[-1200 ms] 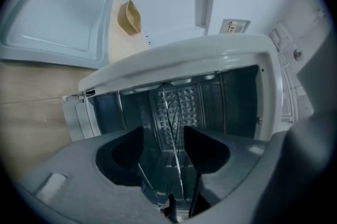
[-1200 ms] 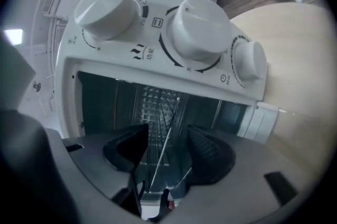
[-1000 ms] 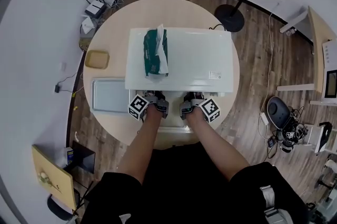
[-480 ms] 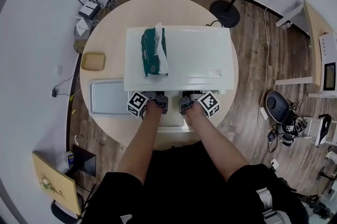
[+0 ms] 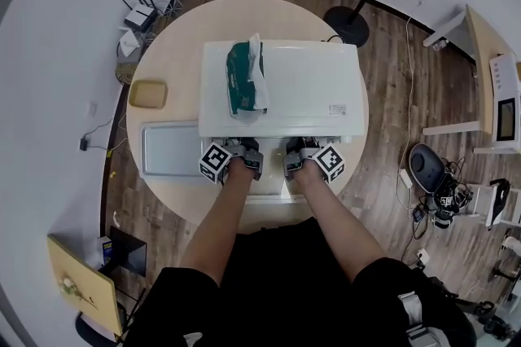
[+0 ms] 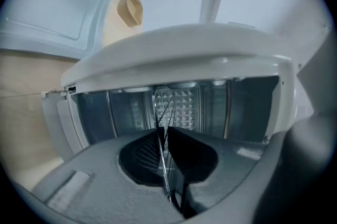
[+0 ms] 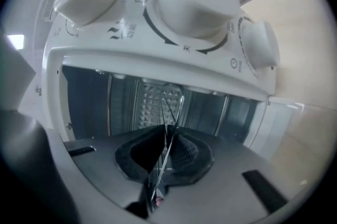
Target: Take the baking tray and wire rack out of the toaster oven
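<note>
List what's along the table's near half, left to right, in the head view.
baking tray → left gripper → right gripper. Both grippers' jaws have just been closing, and each has a wire of the wire rack between them. The tan dish is left out because it overlaps the tray's span.

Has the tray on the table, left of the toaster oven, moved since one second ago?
No. The tray still lies close beside the left side of the toaster oven, level with its front edge, as before.
</note>
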Motion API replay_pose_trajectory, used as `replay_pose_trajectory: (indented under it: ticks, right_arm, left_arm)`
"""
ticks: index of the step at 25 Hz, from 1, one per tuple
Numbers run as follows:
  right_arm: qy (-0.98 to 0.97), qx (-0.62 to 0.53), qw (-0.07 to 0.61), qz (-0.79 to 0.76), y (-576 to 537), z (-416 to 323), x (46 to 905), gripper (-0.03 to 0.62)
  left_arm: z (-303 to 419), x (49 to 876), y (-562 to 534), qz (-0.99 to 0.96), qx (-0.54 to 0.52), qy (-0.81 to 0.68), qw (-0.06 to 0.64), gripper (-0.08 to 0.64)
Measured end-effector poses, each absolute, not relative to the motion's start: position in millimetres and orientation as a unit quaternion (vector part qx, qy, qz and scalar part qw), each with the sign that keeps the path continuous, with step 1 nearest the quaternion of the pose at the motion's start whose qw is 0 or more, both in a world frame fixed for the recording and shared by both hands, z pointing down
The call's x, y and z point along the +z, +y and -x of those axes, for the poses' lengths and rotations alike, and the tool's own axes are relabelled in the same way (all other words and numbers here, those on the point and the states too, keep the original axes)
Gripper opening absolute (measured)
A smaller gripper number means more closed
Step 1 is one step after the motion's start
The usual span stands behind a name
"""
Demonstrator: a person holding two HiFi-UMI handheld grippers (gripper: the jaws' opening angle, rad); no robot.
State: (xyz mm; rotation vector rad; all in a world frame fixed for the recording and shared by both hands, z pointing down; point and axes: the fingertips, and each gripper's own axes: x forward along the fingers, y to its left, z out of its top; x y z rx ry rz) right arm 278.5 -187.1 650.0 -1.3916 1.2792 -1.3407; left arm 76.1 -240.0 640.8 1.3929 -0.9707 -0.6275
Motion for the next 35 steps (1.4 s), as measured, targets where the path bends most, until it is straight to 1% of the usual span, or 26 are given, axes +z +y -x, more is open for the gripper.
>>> replay_pose_trajectory:
  ticks: [9, 15, 23, 35]
  right_arm:
    - [0.508, -0.531, 0.404, 0.545, -163, -273, 648, 0.011]
    - [0.523, -0.518, 0.372, 0.566, -138, -266, 646, 0.011]
    - [0.519, -0.513, 0.397, 0.557, -107, -258, 639, 0.004]
    - [0.534, -0.519, 0.374, 0.553, -49, -245, 634, 0.002]
  left_arm:
    - [-71, 638, -217, -0.634, -0.255, -0.386, 0.620, 0.028]
    - [-66, 636, -193, -0.635, -0.262, -0.362, 0.630, 0.025]
    - [-58, 630, -163, -0.644, -0.257, -0.334, 0.638, 0.021]
    - [-44, 626, -109, -0.638, -0.253, -0.302, 0.662, 0.020]
